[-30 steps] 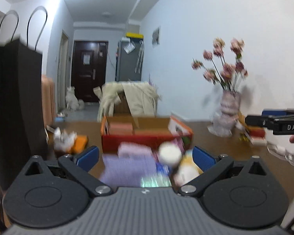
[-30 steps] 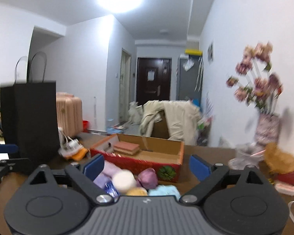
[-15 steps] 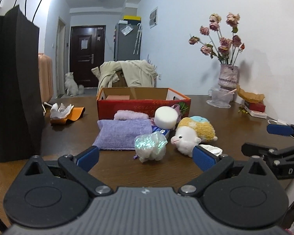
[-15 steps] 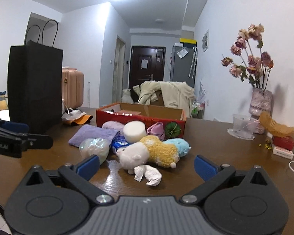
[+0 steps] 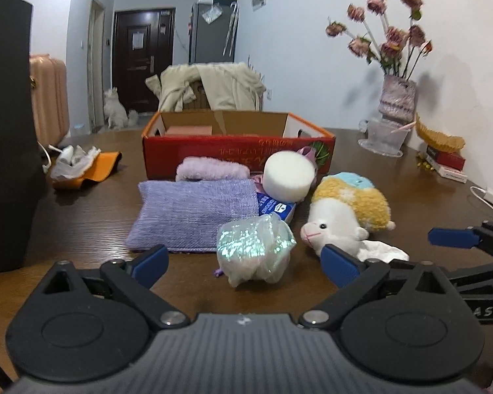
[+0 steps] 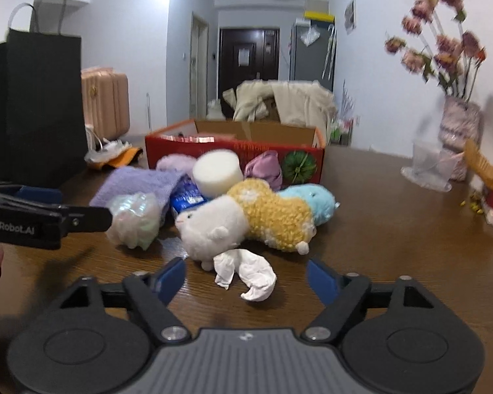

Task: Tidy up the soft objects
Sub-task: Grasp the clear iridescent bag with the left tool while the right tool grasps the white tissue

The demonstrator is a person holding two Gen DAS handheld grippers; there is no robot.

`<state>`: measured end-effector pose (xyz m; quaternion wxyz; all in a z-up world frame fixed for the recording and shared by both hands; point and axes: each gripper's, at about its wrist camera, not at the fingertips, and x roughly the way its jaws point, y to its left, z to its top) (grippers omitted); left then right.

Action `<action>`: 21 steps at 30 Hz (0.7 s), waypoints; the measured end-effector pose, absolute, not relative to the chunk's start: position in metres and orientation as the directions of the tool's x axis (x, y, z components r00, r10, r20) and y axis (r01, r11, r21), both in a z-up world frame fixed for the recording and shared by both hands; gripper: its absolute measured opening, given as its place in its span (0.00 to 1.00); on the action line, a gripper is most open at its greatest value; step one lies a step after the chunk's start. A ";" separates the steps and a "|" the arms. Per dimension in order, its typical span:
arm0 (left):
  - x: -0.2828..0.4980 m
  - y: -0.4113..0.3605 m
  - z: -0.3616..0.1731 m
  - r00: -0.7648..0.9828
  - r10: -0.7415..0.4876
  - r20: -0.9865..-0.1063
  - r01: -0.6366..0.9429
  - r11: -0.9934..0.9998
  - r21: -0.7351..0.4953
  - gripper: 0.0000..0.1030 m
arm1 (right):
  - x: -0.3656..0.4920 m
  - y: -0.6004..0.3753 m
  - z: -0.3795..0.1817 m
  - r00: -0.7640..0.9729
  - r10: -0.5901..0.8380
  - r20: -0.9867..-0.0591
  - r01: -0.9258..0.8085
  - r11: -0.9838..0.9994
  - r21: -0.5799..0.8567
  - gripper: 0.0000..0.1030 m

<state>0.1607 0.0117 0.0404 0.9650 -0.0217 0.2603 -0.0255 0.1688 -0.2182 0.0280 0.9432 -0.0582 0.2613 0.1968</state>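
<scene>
Almost nothing is put away yet — the red box (image 5: 236, 151) at the far side holds only 1 pink block (image 5: 189, 130). The soft things lie in a pile in front of it on the table (image 6: 394, 229): purple cloth (image 5: 197, 210), white sponge (image 5: 289, 177), plush sheep (image 6: 246, 220), shiny bag (image 5: 254, 249), crumpled tissue (image 6: 246, 271). The left gripper (image 5: 243, 261) is spread wide and just starting to close around the shiny bag, not touching. The right gripper (image 6: 246, 277) is closing around the tissue — not pinching yet.
</scene>
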 end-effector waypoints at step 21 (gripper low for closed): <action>0.152 0.010 0.051 0.836 -0.178 -0.518 0.111 0.981 -0.159 0.36 | 0.168 -0.224 0.027 0.742 0.342 -0.576 -0.405 0.914 0.021 0.20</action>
